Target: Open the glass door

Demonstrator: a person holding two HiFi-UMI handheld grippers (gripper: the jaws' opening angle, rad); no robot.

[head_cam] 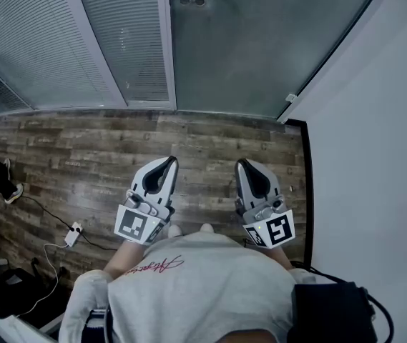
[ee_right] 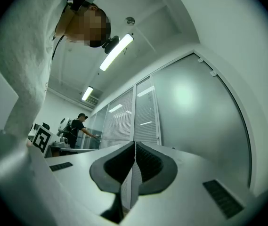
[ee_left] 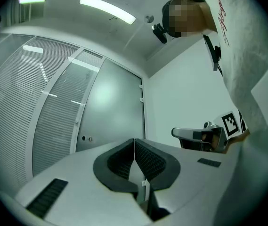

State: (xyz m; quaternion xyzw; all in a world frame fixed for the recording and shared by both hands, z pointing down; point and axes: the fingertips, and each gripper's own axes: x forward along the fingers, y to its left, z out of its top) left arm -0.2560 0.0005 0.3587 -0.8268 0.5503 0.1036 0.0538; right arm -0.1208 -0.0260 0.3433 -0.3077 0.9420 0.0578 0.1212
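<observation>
Closest in, the person's pale knit shirt (head_cam: pixel 203 284) fills the bottom of the head view. Just ahead of it the left gripper (head_cam: pixel 167 162) and the right gripper (head_cam: pixel 244 163) are held side by side, a little apart. Both are smooth grey-white shells tapering to rounded tips, each with a cube of black-and-white square markers at its rear. The left gripper's fingers (ee_left: pixel 150 161), lined with dark, finely ribbed pads, are pressed together with nothing between them. The right gripper's fingers (ee_right: pixel 112 166) meet the same way, closed and empty. Below them lies a floor (head_cam: pixel 81 156) of weathered brown wood planks, with a small white power strip (head_cam: pixel 73 233) and its thin cable at the left. Beyond the floor stands the glass door (head_cam: pixel 253 48), a tall frosted grey-green pane well ahead of both grippers, with two small round fittings (head_cam: pixel 192 1) near its left edge. A plain white wall (head_cam: pixel 375 156) adjoins its right edge, and horizontal slatted blinds (head_cam: pixel 38 41) run off to its left.
</observation>
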